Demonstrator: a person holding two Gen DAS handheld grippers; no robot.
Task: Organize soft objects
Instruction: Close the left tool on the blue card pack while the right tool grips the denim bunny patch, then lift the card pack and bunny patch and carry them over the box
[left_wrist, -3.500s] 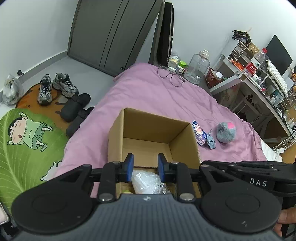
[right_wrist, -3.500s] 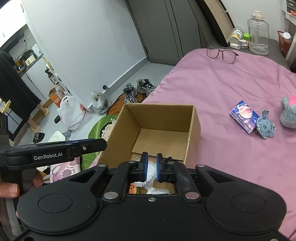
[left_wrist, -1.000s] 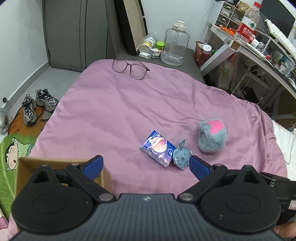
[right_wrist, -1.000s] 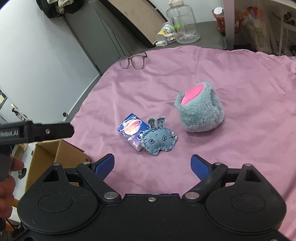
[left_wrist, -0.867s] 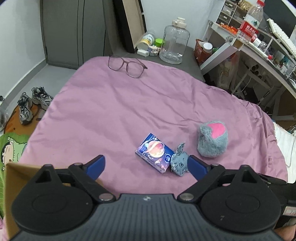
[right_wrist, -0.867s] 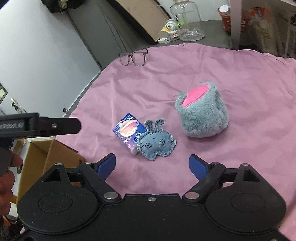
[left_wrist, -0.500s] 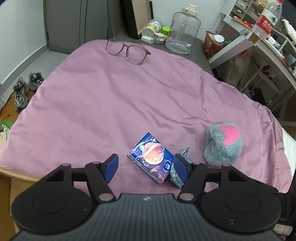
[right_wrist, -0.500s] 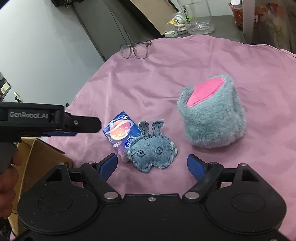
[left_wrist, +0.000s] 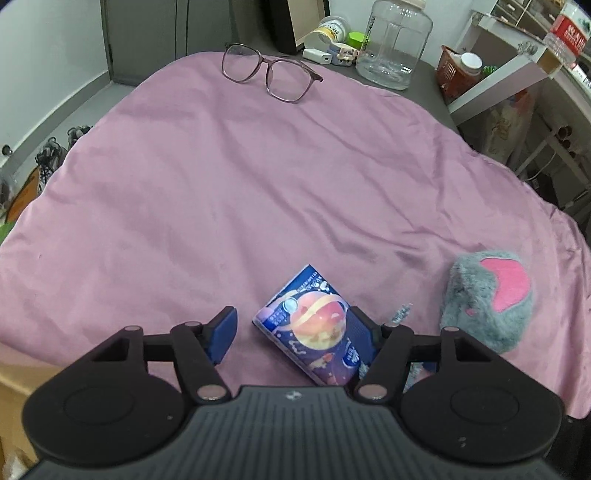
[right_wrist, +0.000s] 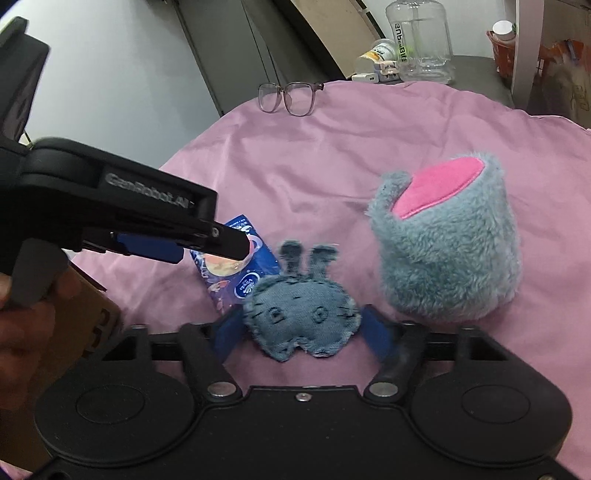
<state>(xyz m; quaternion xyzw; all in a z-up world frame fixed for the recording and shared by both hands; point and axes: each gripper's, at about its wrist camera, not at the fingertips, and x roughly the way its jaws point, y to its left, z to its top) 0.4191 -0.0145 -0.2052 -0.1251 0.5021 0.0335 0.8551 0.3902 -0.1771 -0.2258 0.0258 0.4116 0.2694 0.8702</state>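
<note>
1. The left wrist view shows the left hand-held gripper (left_wrist: 295, 332) with its jaws spread wide, low over the pink bedspread (left_wrist: 221, 192). The blue tissue pack (left_wrist: 314, 328) lies between the blue pads, close against the right pad and clear of the left one.
2. That view shows only a fuzzy ear tip of the denim bunny (left_wrist: 400, 314), which sits mostly hidden behind the right finger.
3. The right wrist view shows the bunny (right_wrist: 301, 317) whole, flat on the bedspread (right_wrist: 369, 129), between the spread jaws of the right hand-held gripper (right_wrist: 301, 332); whether the pads touch it cannot be told.
4. Here the left hand-held gripper (right_wrist: 207, 243) is seen from the side, reaching over the tissue pack (right_wrist: 243, 280), which touches the bunny's left edge.
5. The grey plush with a pink patch (right_wrist: 450, 240) stands just right of the bunny; the left view puts it (left_wrist: 487, 295) at the far right.
6. Glasses (left_wrist: 271, 74) lie at the bed's far edge, with a clear jug (left_wrist: 393, 44) behind them.
</note>
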